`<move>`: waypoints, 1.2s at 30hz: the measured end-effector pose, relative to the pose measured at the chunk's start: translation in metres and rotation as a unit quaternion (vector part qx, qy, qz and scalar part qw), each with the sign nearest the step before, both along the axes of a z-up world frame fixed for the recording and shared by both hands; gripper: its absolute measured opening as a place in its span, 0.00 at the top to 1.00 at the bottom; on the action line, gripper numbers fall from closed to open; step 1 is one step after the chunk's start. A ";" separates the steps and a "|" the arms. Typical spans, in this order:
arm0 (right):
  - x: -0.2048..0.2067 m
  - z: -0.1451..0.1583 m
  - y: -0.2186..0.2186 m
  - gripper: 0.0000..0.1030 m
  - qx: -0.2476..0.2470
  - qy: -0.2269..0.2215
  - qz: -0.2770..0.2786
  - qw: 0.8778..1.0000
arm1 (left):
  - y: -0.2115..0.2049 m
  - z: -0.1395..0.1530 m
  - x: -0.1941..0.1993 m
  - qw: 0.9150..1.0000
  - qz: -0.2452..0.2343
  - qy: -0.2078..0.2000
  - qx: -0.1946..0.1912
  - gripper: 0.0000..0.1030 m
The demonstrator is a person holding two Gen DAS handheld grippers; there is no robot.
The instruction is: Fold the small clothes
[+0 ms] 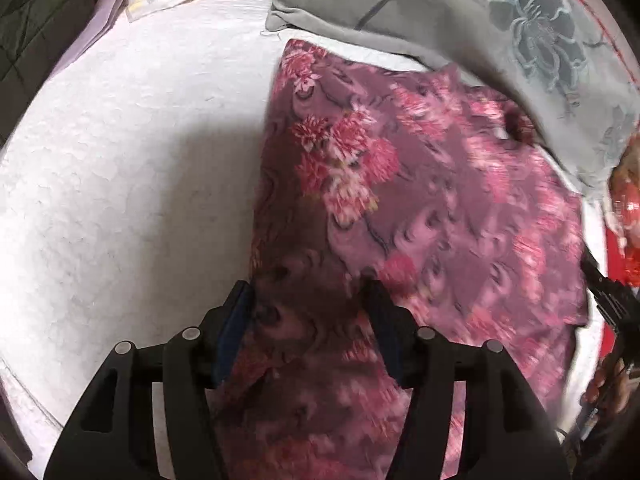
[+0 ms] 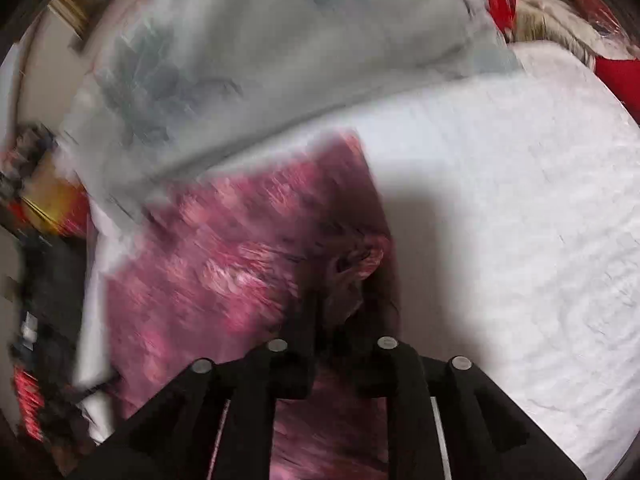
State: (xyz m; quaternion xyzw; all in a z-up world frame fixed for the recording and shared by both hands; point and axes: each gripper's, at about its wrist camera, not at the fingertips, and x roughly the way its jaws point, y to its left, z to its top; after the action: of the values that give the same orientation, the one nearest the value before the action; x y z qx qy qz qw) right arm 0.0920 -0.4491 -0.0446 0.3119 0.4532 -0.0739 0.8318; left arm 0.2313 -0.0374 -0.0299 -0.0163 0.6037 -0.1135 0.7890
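So you're mid-fold on the pink flowery cloth (image 1: 420, 184), which lies on the white bed (image 1: 120, 180) just below the grey flowered pillow (image 1: 520, 40). It already looks doubled over, with one straight edge down the middle of the bed.

Your left tongs (image 1: 310, 284) point steeply down and straddle a bunched bit of the cloth at its near edge, jaws about half apart. Too blurry to say whether the pads really pinch it, so I can't tell if that's a grip.

Your right tongs (image 2: 344, 300) are angled down at the other side, nearly closed with a fold of fabric poking up between them. I'd guess they're letting go.

Next move, I think: get a firm pinch on both near corners, then carry them across evenly so the edges line up.
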 end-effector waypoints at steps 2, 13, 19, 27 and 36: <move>-0.021 0.023 -0.003 0.80 0.012 -0.045 0.004 0.999 | 0.010 0.011 -0.014 0.999 -0.004 0.000 -0.034 0.44; -0.091 0.007 0.038 0.65 0.023 0.030 0.089 0.995 | 0.014 0.018 -0.082 0.998 -0.052 0.036 -0.020 0.43; -0.189 0.033 0.029 0.40 -0.001 0.019 0.094 0.995 | 0.068 0.028 -0.140 0.996 -0.054 0.067 -0.032 0.38; -0.282 -0.008 0.019 0.40 0.058 0.046 0.059 0.996 | 0.095 -0.016 -0.206 0.987 -0.066 0.150 -0.001 0.38; -0.295 -0.058 0.056 0.36 0.107 0.065 0.098 0.987 | 0.072 -0.011 -0.253 0.976 -0.146 0.131 0.099 0.35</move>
State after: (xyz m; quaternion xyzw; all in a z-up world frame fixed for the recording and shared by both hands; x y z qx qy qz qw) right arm -0.2031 -0.3934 -0.1030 0.3476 0.5399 0.0362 0.7658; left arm -0.0215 0.0342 -0.0414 0.1351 0.7063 -0.1636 0.6754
